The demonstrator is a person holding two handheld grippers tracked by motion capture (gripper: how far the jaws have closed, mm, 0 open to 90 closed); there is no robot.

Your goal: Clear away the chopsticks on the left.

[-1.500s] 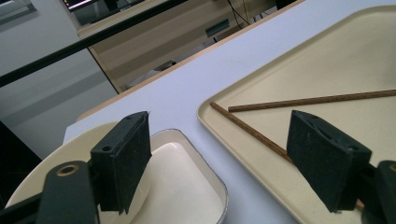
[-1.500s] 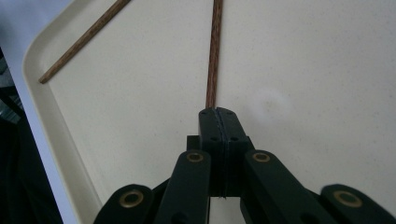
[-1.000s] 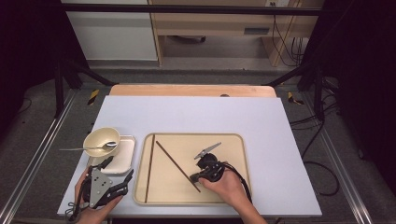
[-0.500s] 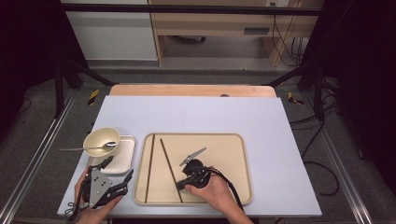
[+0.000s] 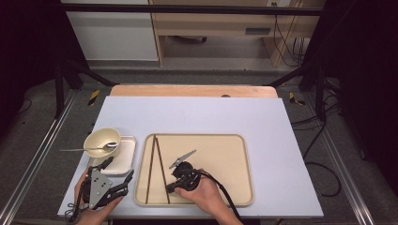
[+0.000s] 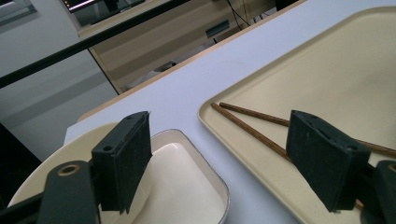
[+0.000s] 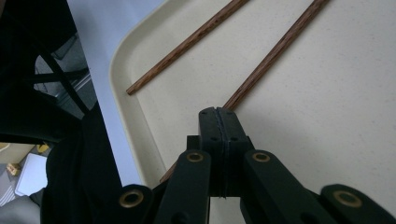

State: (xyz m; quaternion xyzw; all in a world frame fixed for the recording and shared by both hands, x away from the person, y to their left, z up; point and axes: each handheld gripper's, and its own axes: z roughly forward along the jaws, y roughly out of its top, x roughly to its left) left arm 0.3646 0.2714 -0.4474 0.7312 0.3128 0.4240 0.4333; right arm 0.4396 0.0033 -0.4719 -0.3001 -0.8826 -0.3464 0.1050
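Note:
Two brown chopsticks lie on the left part of a beige tray. The left chopstick runs nearly straight, and the right chopstick meets it at the far end and spreads out toward me. My right gripper is shut, with its tip low over the near end of the right chopstick, which passes under the closed jaws. The left chopstick lies just beyond. My left gripper rests open at the table's front left, with nothing between its pads.
A cream bowl with a metal spoon across it stands left of the tray. A white square dish sits beside it, close to the left gripper, and shows as a dish in the left gripper view.
My right gripper has slid left across the tray. The right chopstick's near end has swung left with it, from a diagonal to almost alongside the other. The left hand has stayed still.

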